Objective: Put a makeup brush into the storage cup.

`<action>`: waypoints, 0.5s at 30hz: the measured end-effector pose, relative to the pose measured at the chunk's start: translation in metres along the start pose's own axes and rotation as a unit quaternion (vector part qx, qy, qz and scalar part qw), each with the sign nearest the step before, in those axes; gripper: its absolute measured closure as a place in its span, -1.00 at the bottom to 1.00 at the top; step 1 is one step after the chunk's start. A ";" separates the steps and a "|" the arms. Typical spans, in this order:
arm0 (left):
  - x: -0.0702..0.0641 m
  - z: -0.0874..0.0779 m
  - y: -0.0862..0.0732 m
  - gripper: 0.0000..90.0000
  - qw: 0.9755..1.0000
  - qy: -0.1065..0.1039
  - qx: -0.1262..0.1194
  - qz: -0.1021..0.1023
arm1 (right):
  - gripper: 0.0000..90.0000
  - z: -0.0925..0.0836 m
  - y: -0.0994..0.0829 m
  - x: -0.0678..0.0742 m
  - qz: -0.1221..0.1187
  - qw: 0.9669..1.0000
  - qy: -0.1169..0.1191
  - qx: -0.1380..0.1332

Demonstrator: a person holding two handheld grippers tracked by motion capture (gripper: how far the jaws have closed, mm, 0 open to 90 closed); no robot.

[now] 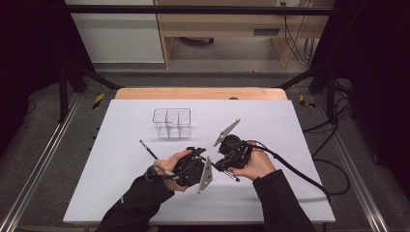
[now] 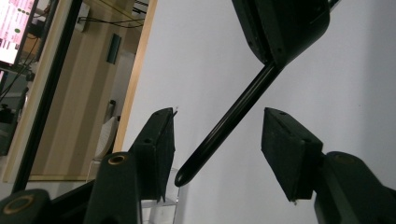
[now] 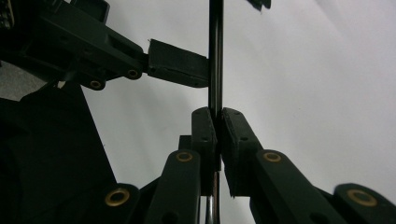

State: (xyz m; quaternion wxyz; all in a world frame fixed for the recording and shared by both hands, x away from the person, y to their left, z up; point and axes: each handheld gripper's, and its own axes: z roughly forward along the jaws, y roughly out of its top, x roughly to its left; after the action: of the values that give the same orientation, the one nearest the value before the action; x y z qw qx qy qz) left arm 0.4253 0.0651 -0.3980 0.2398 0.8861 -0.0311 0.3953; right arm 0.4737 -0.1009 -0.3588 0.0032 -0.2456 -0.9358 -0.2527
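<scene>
Right gripper view: right gripper (image 3: 217, 122) pinches the pen (image 3: 215, 56); left gripper (image 2: 217, 154), jaws spread astride it, may knock it askew if closing off-centre.

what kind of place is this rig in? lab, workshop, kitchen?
Most likely a lab or data-recording booth, not a home. A white table stands inside a black metal frame, loose cables trail over grey carpet, and a lit monitor sits off to the side in the left gripper view.
</scene>
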 end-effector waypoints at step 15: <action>-0.009 0.002 0.001 0.34 0.999 0.012 0.005 0.051 | 0.88 0.003 0.001 0.001 -0.004 1.000 0.005 0.006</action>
State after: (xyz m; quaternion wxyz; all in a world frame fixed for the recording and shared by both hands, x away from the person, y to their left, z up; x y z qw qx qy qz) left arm 0.4202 0.0619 -0.4050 0.2156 0.8796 -0.0719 0.4179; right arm 0.4738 -0.0982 -0.3611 0.0085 -0.2407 -0.9382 -0.2487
